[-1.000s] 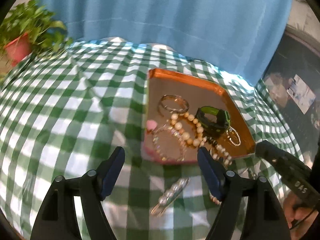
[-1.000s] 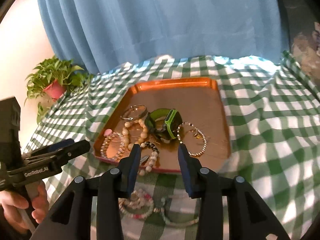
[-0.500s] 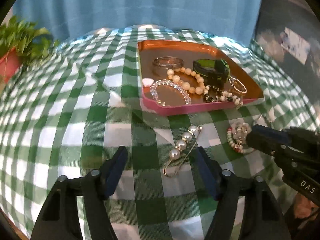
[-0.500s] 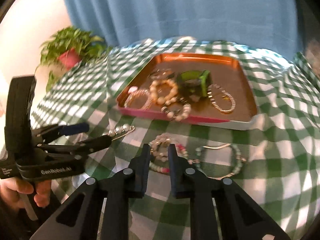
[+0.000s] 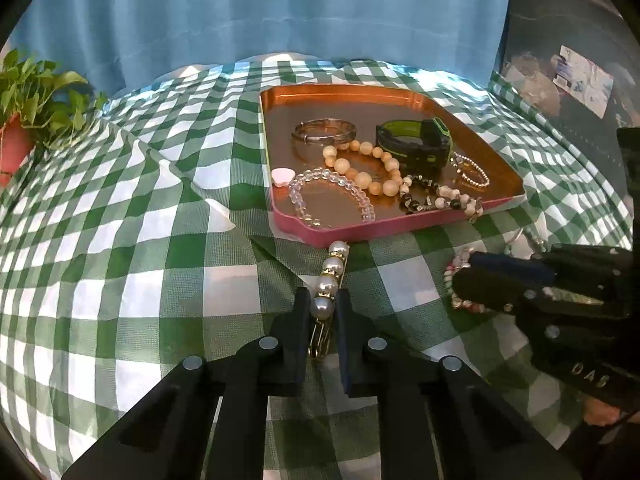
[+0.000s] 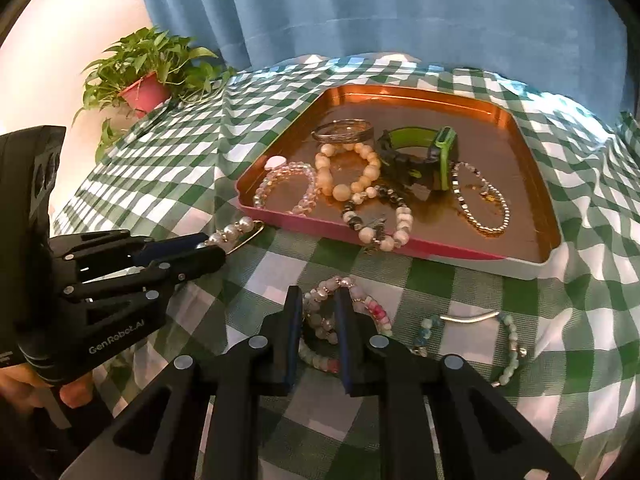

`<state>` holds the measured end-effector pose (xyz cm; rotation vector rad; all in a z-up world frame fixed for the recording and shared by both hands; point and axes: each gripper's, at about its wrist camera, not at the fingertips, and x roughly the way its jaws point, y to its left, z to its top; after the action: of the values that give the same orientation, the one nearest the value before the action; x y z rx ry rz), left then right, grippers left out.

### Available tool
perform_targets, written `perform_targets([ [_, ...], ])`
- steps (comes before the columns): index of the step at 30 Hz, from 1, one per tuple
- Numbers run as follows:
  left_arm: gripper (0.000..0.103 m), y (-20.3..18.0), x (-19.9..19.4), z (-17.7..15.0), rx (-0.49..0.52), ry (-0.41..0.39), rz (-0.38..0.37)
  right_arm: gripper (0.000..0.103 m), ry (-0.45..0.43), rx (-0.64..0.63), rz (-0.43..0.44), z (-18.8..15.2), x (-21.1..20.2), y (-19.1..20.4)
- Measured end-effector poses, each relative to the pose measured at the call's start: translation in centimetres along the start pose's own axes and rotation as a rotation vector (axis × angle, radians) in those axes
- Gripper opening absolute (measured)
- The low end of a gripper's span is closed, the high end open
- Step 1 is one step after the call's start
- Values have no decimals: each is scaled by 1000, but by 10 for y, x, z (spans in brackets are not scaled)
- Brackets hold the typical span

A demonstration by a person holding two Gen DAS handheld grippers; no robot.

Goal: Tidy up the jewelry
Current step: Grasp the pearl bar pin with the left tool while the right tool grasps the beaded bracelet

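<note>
Gripping: left gripper (image 5: pixel 323 307) clenched on pearl brooch pin (image 5: pixel 329 280); right gripper (image 6: pixel 318 312) clenched on pink beaded bracelet (image 6: pixel 362 307).
Next: lift both into copper tray (image 6: pixel 532 184).

Both wrist cameras sit low and close over the checked surface (image 5: pixel 120 240), looking forward along their fingers toward the blue curtain (image 6: pixel 380 12). They share the copper tray (image 5: pixel 472 120) and the potted plant (image 6: pixel 148 68).
</note>
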<state>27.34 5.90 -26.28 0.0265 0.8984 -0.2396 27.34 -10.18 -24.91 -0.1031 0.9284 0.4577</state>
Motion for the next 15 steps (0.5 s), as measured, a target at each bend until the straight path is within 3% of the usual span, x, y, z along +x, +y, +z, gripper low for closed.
perform_targets([
  [5, 11, 4, -4, -3, -44, 9, -25, 4, 4, -22, 8, -1, 0, 9],
  [10, 11, 16, -30, -7, -150, -34, -102, 4, -85, -36, -3, -5, -31, 7],
  [15, 11, 13, -51, -7, -167, -75, -126, 4, -161, -22, -10, 2, -70, 1],
])
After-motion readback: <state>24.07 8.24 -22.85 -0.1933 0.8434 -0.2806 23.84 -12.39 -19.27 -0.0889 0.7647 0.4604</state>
